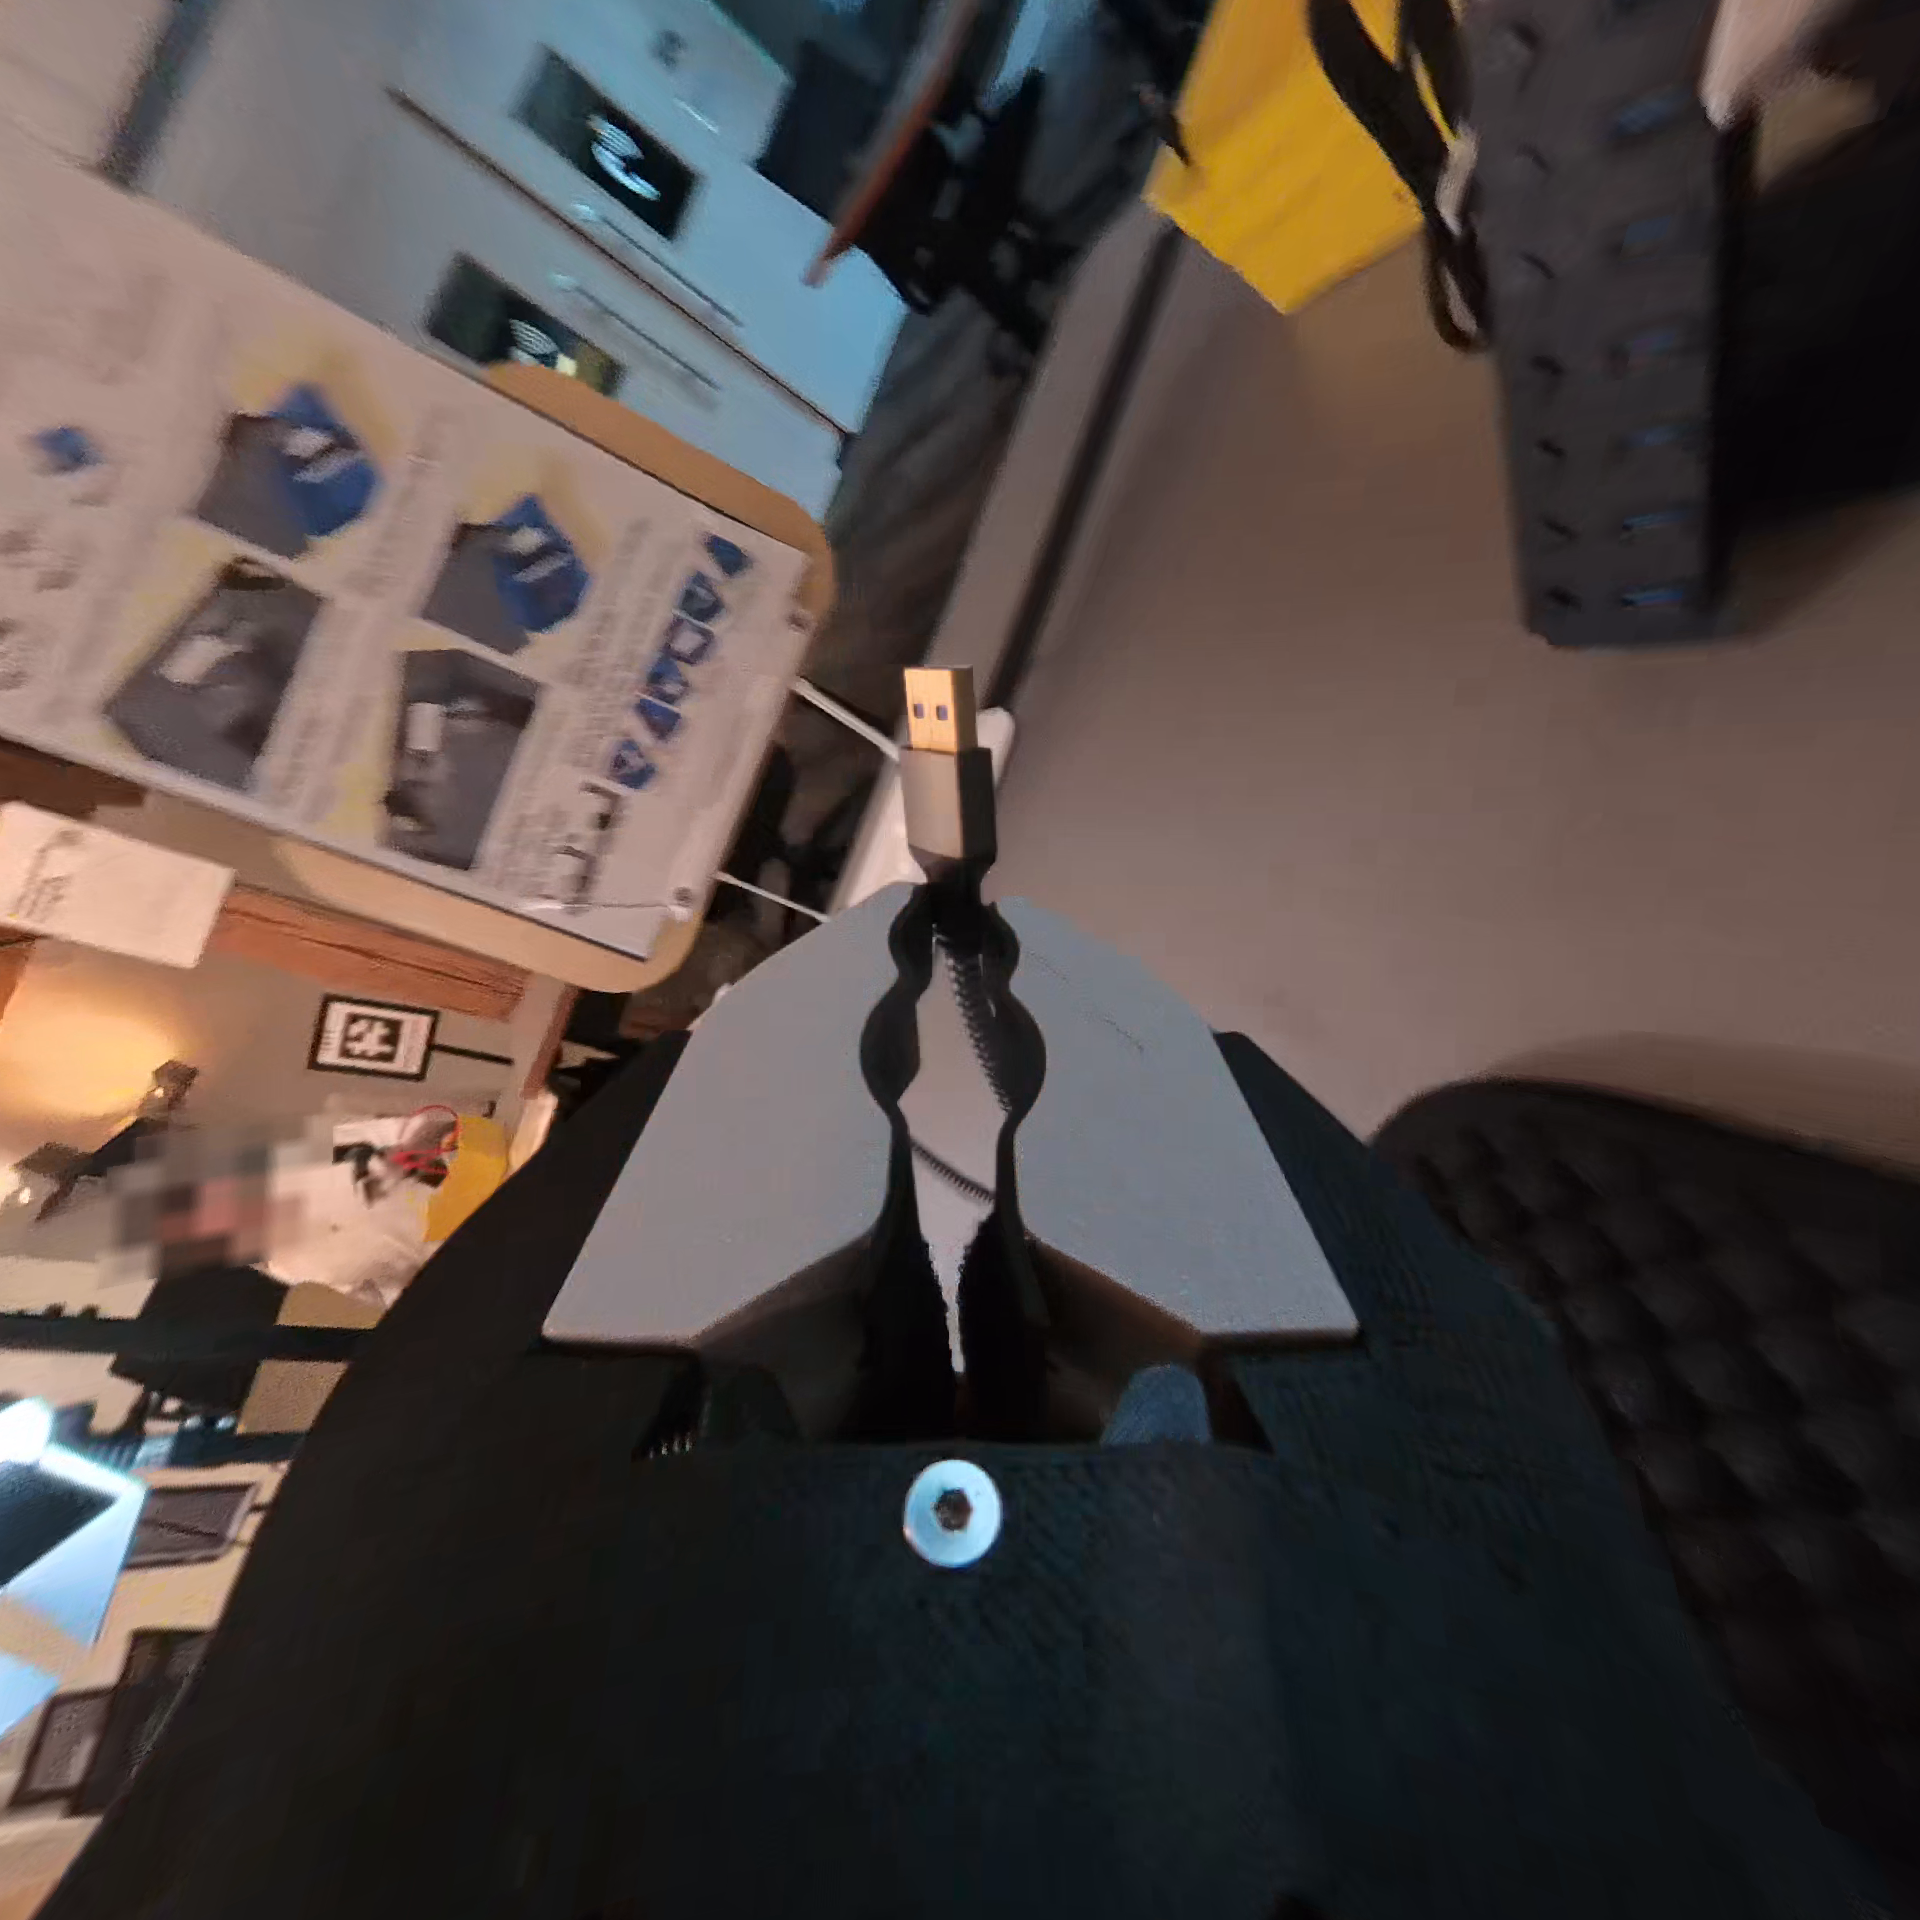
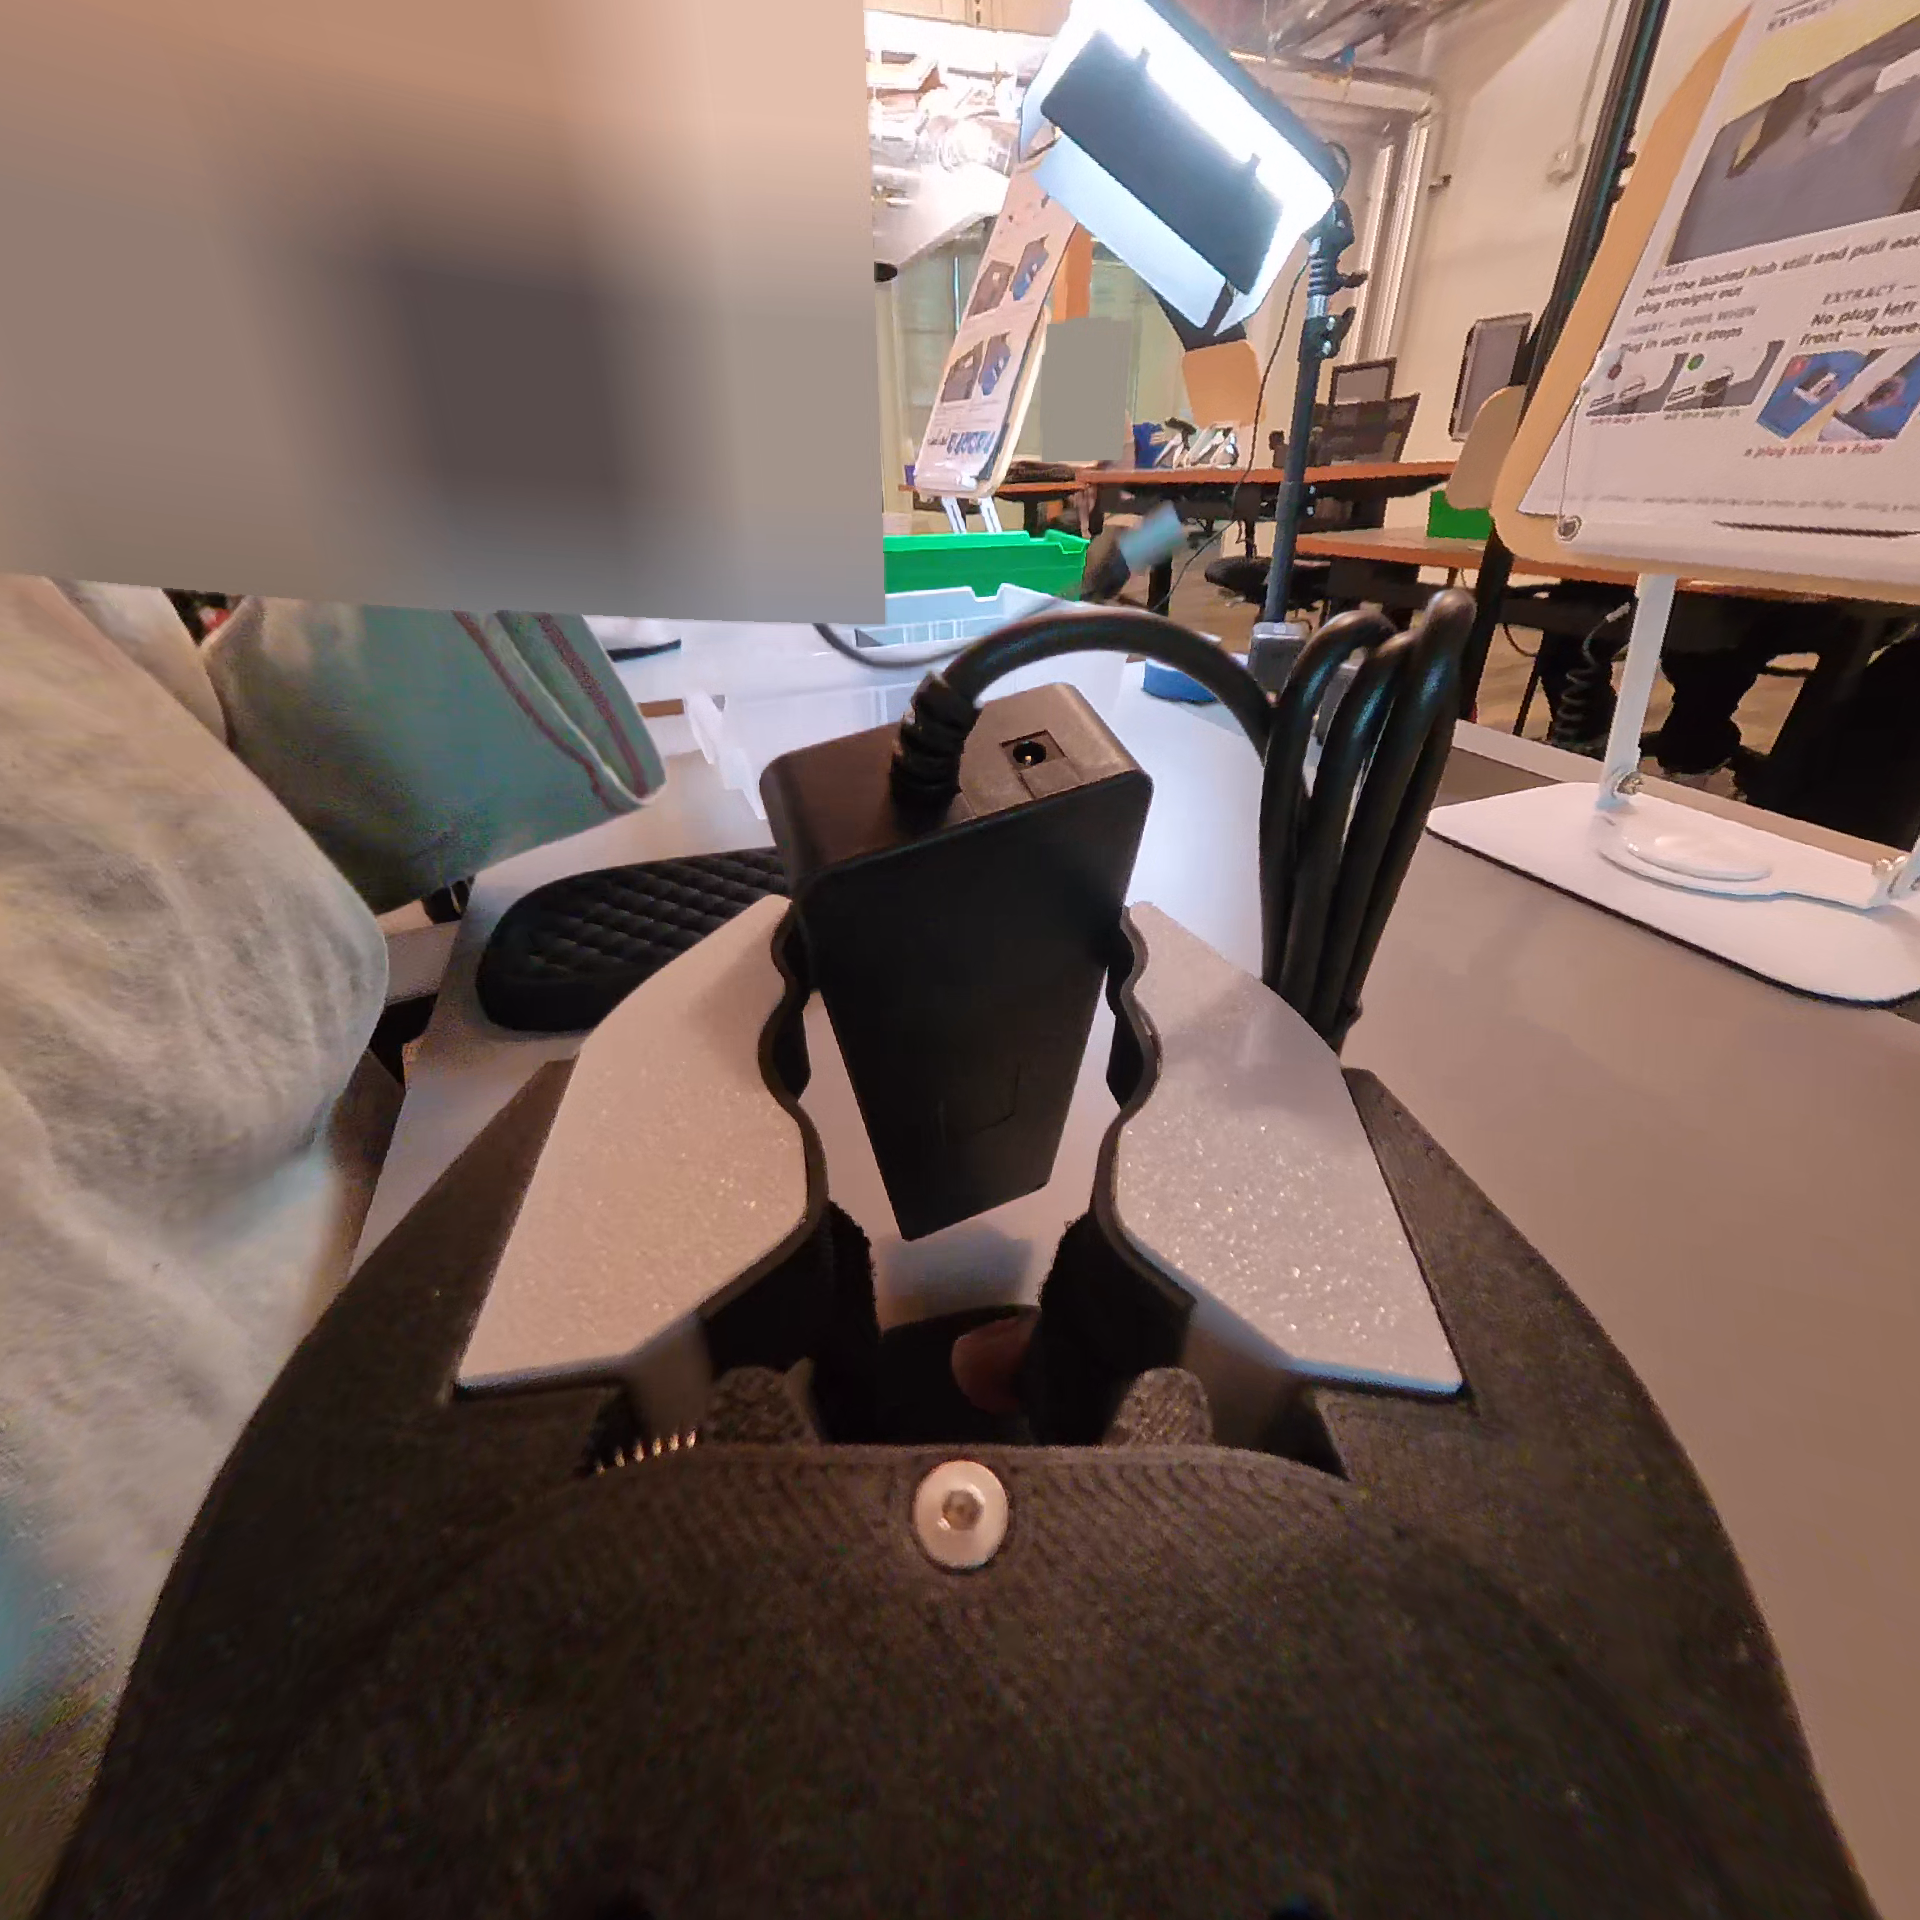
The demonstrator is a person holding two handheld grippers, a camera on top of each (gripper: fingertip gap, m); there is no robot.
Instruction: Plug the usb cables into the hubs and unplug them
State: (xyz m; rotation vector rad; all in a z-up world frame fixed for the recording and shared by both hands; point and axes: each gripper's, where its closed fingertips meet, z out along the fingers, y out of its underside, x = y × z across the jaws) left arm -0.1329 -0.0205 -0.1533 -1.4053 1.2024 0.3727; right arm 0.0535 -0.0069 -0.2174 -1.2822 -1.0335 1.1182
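My left gripper (image 1: pixel 954 916) is shut on a braided USB cable (image 1: pixel 971 1023) just behind its plug. The plug (image 1: pixel 943 758) has a grey shell and a gold metal tip and sticks out past the fingertips in the air. A black hub (image 1: pixel 1621 374) with a row of blue ports is at the upper right of the left wrist view, well apart from the plug. My right gripper (image 2: pixel 956 935) is shut on the sides of a black hub (image 2: pixel 966 997). The hub's far end carries a round socket and a thick black cord (image 2: pixel 1101 634).
A bundle of black cord (image 2: pixel 1361 810) stands beside the held hub on the grey table (image 2: pixel 1558 1143). A black textured pad (image 2: pixel 623 925) lies to the left, also showing in the left wrist view (image 1: pixel 1683 1371). An instruction board on a white stand (image 2: pixel 1662 852) is at right. A person in grey clothes (image 2: pixel 156 1039) is at left.
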